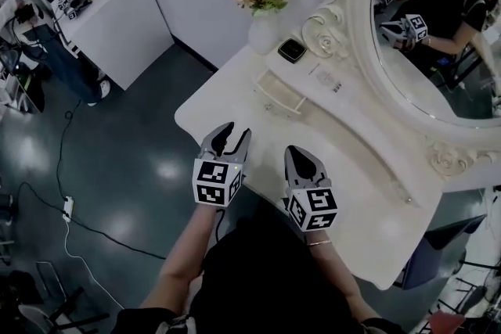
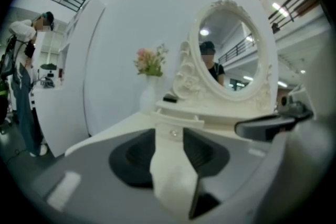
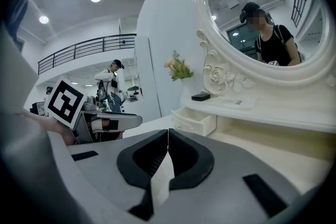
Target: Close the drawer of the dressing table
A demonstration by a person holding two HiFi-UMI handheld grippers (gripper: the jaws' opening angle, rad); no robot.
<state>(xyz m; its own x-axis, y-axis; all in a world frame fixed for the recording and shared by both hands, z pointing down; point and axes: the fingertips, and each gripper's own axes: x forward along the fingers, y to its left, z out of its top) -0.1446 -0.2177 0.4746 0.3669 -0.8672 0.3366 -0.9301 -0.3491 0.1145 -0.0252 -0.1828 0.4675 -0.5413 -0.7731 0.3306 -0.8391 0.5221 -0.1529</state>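
Note:
The white dressing table carries a small drawer pulled out from its raised shelf on the left. The drawer also shows in the left gripper view and the right gripper view. Both grippers hover over the table's near edge, short of the drawer. My left gripper is open and empty, and the drawer shows straight ahead through its gap. Beside it, my right gripper is shut on nothing, its jaws meeting in its own view.
A vase of pink flowers and a small black box stand at the table's back left corner. The oval mirror rises behind the shelf. A person stands by a white cabinet far left. A cable lies on the floor.

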